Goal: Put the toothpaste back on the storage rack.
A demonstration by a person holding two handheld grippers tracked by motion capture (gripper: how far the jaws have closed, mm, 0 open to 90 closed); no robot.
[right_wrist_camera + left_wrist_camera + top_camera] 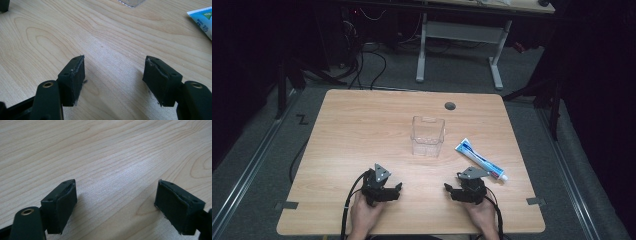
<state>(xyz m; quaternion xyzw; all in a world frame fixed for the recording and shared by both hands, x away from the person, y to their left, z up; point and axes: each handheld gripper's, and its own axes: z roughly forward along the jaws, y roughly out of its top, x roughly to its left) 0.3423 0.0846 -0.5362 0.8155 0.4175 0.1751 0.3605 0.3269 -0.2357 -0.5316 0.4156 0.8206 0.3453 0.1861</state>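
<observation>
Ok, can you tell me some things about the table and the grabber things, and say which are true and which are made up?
1. The clear plastic box stands upright on the light wooden table. True.
2. The white and blue toothpaste tube lies inside that box. False: it lies on the table beside it.
3. The left hand-held gripper is open with nothing between its jaws. True.
4. The right hand-held gripper is clamped on the tube. False: it is open, apart from the tube.

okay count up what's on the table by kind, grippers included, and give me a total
Clear plastic container: 1
Toothpaste tube: 1
Grippers: 2, the left gripper and the right gripper, both open with nothing between their jaws
Total: 4
</observation>
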